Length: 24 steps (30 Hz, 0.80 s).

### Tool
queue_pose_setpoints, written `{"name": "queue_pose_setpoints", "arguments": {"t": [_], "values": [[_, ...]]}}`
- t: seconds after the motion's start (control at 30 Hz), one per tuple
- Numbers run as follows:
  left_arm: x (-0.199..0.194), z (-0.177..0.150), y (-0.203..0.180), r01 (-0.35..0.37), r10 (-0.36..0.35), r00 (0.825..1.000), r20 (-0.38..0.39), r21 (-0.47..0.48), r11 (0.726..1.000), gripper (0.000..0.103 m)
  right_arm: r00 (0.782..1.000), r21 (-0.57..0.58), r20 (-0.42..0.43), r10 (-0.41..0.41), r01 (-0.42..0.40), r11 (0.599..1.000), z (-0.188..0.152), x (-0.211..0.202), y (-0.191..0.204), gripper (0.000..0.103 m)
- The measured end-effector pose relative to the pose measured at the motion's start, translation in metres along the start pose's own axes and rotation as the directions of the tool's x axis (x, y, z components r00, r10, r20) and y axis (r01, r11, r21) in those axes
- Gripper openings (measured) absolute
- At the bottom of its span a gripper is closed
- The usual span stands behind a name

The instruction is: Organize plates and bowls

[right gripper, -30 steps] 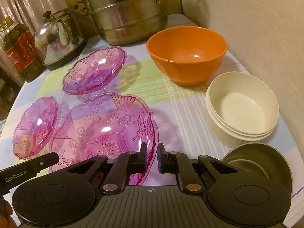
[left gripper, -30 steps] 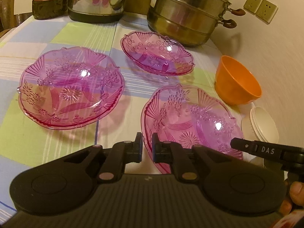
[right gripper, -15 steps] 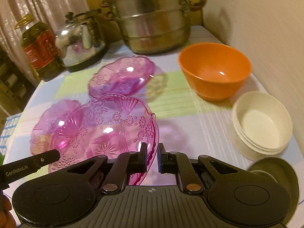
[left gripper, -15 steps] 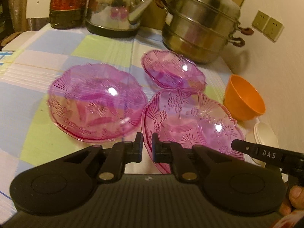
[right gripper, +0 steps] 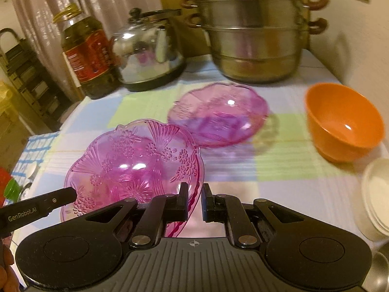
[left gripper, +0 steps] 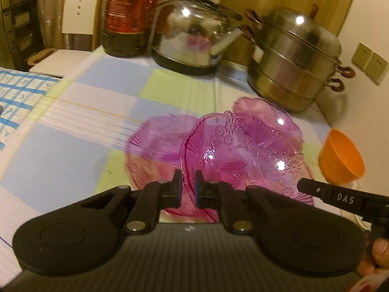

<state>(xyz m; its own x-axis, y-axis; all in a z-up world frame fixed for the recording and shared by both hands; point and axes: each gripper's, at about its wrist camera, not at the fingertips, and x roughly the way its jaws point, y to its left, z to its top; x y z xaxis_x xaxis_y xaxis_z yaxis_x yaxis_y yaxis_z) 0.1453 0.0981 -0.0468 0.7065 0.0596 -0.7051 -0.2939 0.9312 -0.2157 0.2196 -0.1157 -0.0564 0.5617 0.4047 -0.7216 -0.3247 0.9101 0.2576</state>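
A pink cut-glass plate point(left gripper: 243, 158) point(right gripper: 131, 165) hangs tilted above the table, held by both rims. My left gripper point(left gripper: 187, 185) is shut on its left rim and my right gripper point(right gripper: 194, 199) is shut on its right rim. In the left wrist view it overlaps a second pink plate point(left gripper: 150, 146) lying on the checked cloth. A third pink plate point(left gripper: 267, 112) point(right gripper: 218, 114) lies further back. An orange bowl point(left gripper: 340, 158) point(right gripper: 342, 126) and a stack of cream bowls point(right gripper: 376, 189) stand at the right by the wall.
A steel steamer pot point(right gripper: 252, 36), a steel kettle point(right gripper: 148, 56) and a large oil bottle point(right gripper: 87, 58) line the back of the table. A dull metal bowl point(right gripper: 381, 265) sits at the near right corner. A white chair back point(left gripper: 80, 12) stands beyond the table's far left.
Both grippers have lifted the held pink plate and carried it left, from beside the left plate to over it. The orange and cream bowls have slid toward the right edge of both views.
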Motion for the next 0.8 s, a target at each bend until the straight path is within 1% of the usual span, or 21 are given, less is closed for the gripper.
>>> {"name": "queue_pose_setpoints", "arguments": {"t": [0.23, 0.5, 0.8], "values": [[0.010, 0.015, 0.022, -0.043, 0.043, 0.999, 0.016, -0.001, 0.999, 0.008, 0.999, -0.027, -0.003, 0.035, -0.035, 0.999, 0.012, 0.026, 0.024, 0.010], [0.032, 0.016, 0.040, -0.071, 0.071, 0.997, 0.001, -0.004, 0.997, 0.008, 0.999, -0.055, -0.019, 0.051, -0.052, 0.997, 0.012, 0.055, 0.037, 0.011], [0.047, 0.010, 0.045, -0.099, 0.099, 0.995, -0.008, 0.019, 0.995, 0.008, 0.998, -0.078, -0.033, 0.045, -0.048, 0.996, 0.007, 0.075, 0.041, 0.011]]}}
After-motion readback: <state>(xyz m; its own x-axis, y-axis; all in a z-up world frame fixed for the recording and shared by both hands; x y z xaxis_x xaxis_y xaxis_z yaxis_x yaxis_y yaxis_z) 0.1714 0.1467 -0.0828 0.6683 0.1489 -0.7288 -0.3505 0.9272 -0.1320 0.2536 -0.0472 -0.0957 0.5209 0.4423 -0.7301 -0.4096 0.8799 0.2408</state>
